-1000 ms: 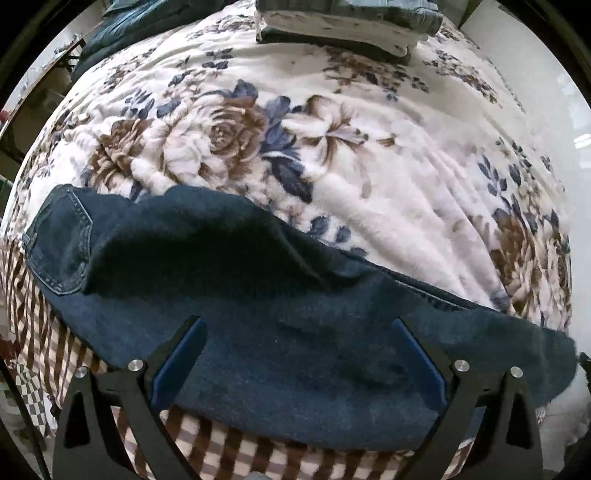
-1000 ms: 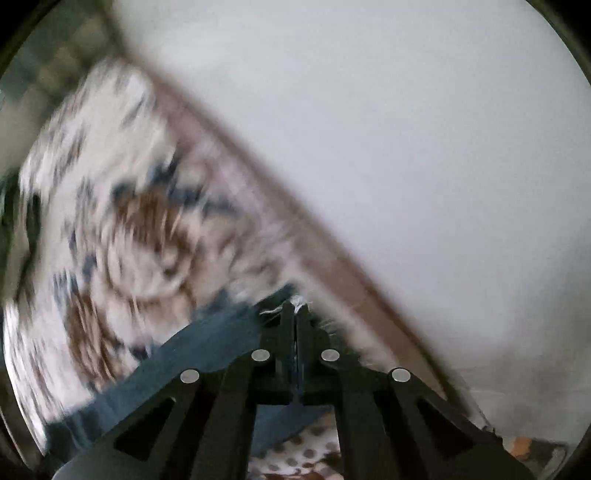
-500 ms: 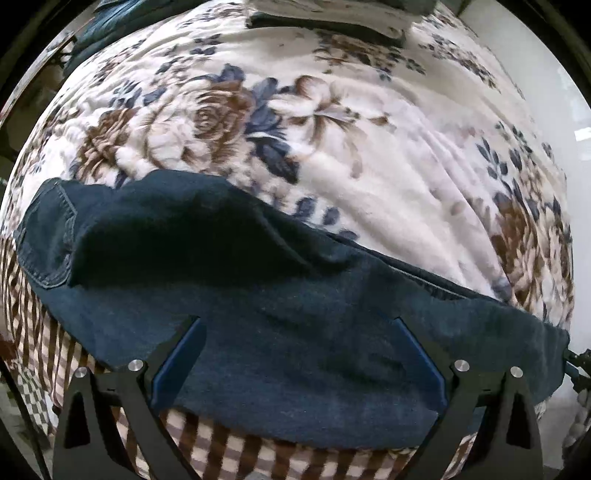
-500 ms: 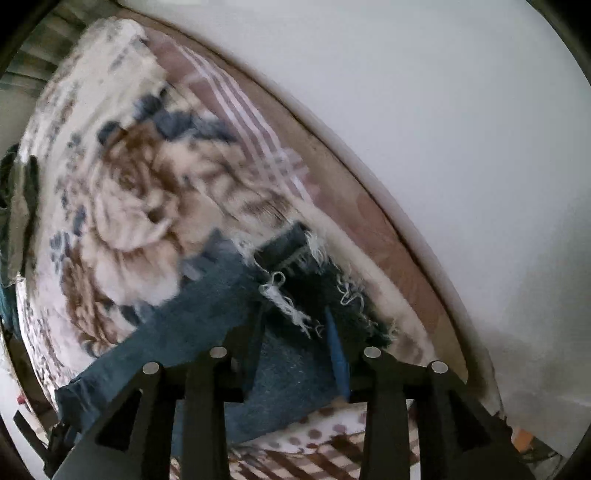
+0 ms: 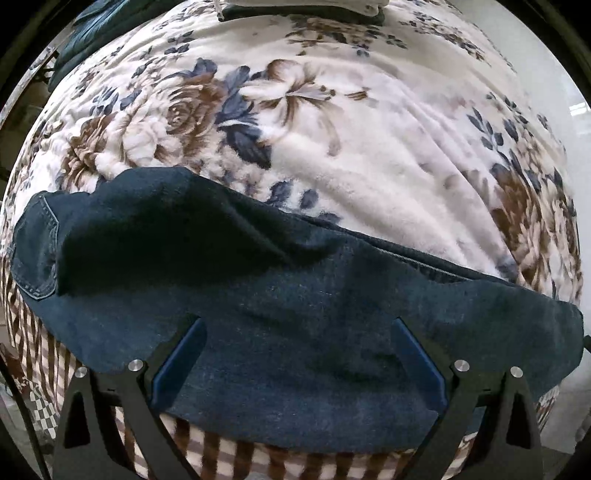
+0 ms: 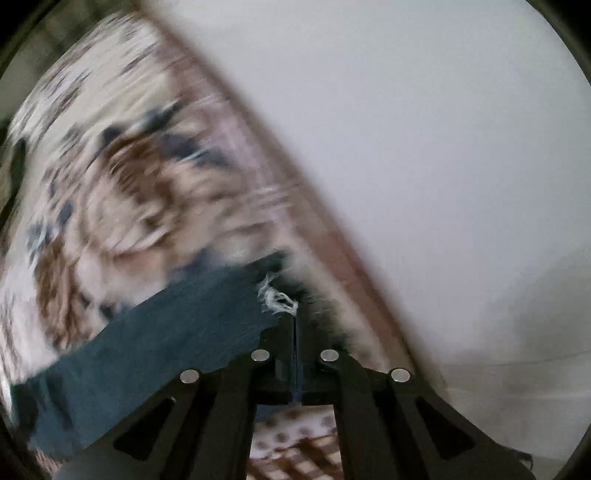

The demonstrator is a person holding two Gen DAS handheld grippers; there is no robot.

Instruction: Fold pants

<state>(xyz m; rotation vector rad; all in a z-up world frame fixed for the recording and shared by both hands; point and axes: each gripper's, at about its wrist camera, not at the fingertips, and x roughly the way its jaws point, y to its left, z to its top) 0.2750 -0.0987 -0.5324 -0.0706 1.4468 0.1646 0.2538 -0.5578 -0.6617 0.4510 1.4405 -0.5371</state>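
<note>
Dark blue jeans (image 5: 295, 314) lie across the near edge of a flower-patterned blanket (image 5: 351, 147), waist and back pocket at the left, legs running right. My left gripper (image 5: 299, 332) is open, its blue-padded fingers (image 5: 181, 354) wide apart just above the denim near the bed's edge. My right gripper (image 6: 295, 325) is shut on the frayed hem (image 6: 277, 299) of the jeans leg (image 6: 166, 332), which stretches away to the left. The right wrist view is blurred by motion.
Folded clothes (image 5: 303, 7) sit at the far side of the bed. A dark garment (image 5: 88, 26) lies far left. A checked sheet (image 5: 48, 347) hangs at the near edge. A white wall (image 6: 424, 147) stands right of the bed's edge.
My right gripper opened half a second ago and is shut again on the frayed hem. The jeans' right end has shifted a little. My left gripper stays open over the denim.
</note>
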